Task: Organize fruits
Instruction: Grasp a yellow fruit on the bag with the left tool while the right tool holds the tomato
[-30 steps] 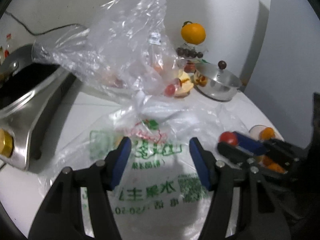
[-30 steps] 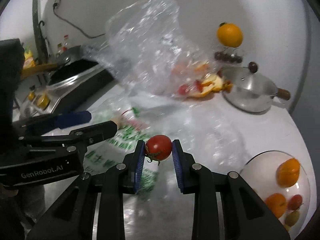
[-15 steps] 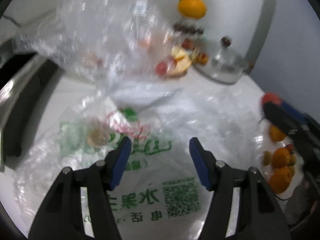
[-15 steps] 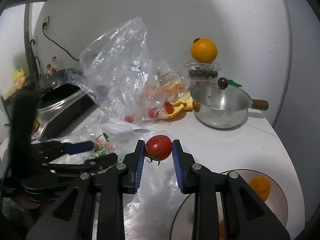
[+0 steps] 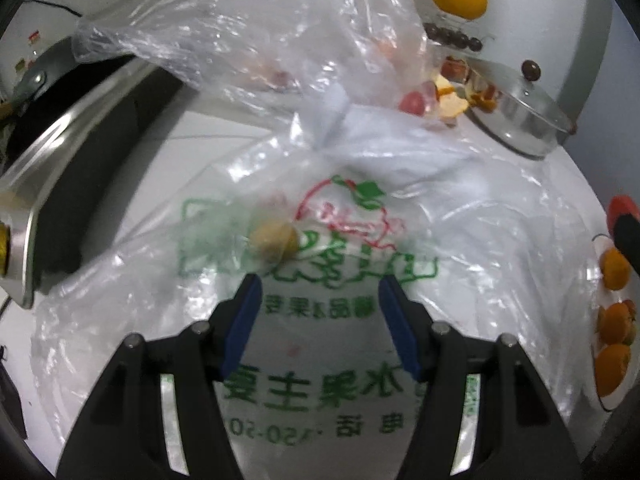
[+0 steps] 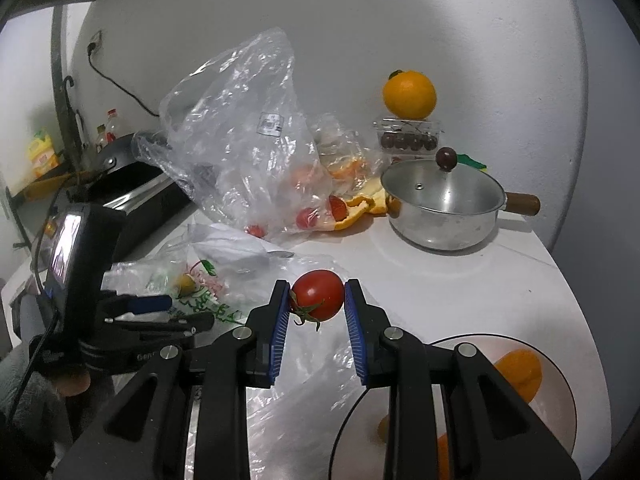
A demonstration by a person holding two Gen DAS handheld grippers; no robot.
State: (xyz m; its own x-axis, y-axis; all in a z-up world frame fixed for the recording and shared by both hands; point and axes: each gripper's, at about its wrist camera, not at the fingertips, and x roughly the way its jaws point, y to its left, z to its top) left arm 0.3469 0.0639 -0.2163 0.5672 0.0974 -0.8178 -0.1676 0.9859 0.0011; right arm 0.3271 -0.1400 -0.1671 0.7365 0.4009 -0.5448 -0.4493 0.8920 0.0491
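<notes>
My right gripper (image 6: 317,294) is shut on a red tomato (image 6: 319,295), held above the counter just left of a white plate (image 6: 560,384) that carries oranges (image 6: 520,372). My left gripper (image 5: 320,294) stands open over a flat printed plastic bag (image 5: 320,320); nothing is between its pads. A small yellow fruit (image 5: 274,240) lies inside that bag, just beyond the left finger. The same plate with oranges (image 5: 614,324) shows at the right edge of the left wrist view, where the tomato (image 5: 620,210) also peeks in. From the right wrist view the left gripper (image 6: 160,312) sits low left, beside the yellow fruit (image 6: 185,283).
A crumpled clear bag (image 6: 248,148) with small red tomatoes and orange peel stands behind. A lidded steel pot (image 6: 444,208) sits at the back right, with a large orange (image 6: 409,94) on a clear box of dark fruit. A stove with a black pan (image 5: 60,120) lies left.
The left gripper sank and tipped down toward the printed bag, bringing the yellow fruit closer. The right gripper carried the tomato to the right, toward the plate, then held still.
</notes>
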